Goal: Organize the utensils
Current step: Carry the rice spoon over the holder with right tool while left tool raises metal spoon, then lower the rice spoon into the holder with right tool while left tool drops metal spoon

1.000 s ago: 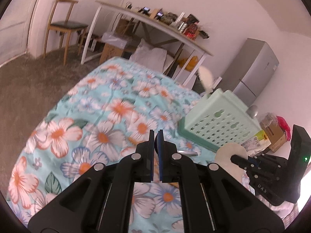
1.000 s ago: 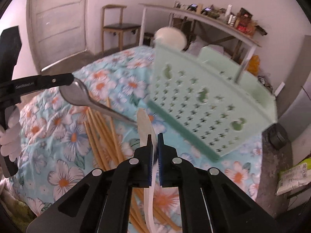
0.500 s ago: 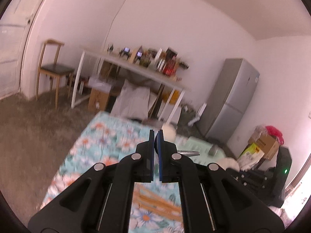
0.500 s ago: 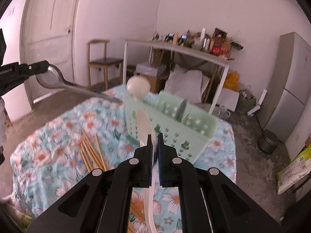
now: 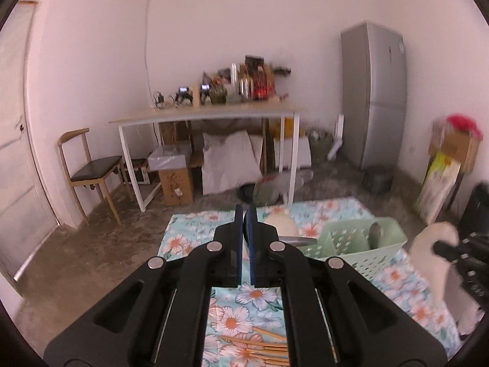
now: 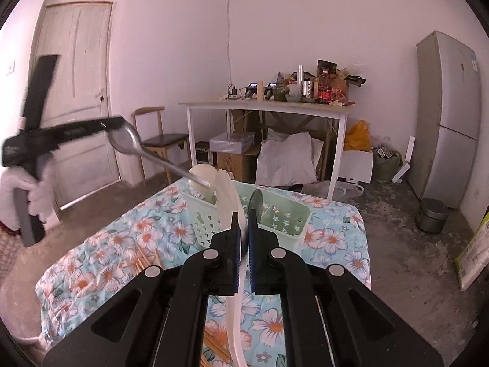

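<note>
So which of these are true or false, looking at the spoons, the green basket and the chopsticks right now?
1. The left gripper holds a metal spoon by its bowl. True.
2. The right gripper is empty. False: it is shut on a white spoon.
3. The green basket is empty. False: utensils already stand in it.
4. Chopsticks lie on the floral cloth. True.

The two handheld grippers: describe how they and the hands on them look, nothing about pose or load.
Both are matte black. The right gripper has flat fingers with blue pads, angular cut-out linkage arms and silver pivot screws. The left gripper, seen from the side, is a long black bar with blurred white lettering on a black handle. The hand on that handle wears a white glove.
</note>
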The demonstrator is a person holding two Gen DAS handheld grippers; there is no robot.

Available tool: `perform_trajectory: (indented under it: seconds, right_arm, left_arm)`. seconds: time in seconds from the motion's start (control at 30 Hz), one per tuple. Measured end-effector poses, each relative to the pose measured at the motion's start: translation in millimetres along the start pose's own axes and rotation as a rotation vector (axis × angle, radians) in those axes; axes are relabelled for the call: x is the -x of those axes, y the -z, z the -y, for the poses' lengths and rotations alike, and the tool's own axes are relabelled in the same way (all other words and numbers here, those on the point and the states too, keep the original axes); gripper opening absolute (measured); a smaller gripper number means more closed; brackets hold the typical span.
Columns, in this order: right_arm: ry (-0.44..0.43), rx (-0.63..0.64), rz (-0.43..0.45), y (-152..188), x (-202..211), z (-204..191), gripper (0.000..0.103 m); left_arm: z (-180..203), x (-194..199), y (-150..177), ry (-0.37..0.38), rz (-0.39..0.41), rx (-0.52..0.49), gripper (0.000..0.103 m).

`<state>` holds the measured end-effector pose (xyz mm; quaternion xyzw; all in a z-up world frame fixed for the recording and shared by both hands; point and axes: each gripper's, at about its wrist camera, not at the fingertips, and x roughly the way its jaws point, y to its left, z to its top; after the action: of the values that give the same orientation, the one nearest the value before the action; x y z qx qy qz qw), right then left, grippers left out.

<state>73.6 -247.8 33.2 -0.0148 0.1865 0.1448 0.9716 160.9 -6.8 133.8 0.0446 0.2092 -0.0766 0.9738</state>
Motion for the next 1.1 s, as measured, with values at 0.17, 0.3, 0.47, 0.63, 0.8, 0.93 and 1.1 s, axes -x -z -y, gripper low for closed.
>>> perform_trajectory:
  seconds: [0.17, 0.3, 0.47, 0.63, 0.8, 0.93, 1.1]
  right_arm:
    - [-0.01, -0.025, 0.007, 3, -2, 9, 0.005]
    - [-0.009, -0.036, 0.011, 5, -2, 15, 0.005]
    - [-0.006, -0.058, 0.01, 7, -3, 21, 0.005]
    - [0.003, -0.075, 0.014, 7, -2, 26, 0.005]
    - [-0.002, -0.102, 0.034, 1, 0, 31, 0.005]
    - [-0.006, -0.115, 0.072, -10, 7, 33, 0.005]
    - [-0.017, -0.144, 0.15, -32, 20, 38, 0.005]
  left_arm:
    - [19, -34, -7, 0.002, -0.055, -0.048, 0.003]
    - [26, -63, -11, 0.057, -0.101, -0.016, 0.003]
    - [29, -86, -8, 0.128, -0.118, 0.05, 0.005]
    - [18, -85, -6, 0.174, -0.066, 0.148, 0.03]
    - [-2, -66, -1, 0.175, -0.001, 0.233, 0.04]
    - [-18, -47, 14, 0.166, 0.019, 0.277, 0.047]
    - [-34, -32, 57, 0.162, -0.023, 0.331, 0.053]
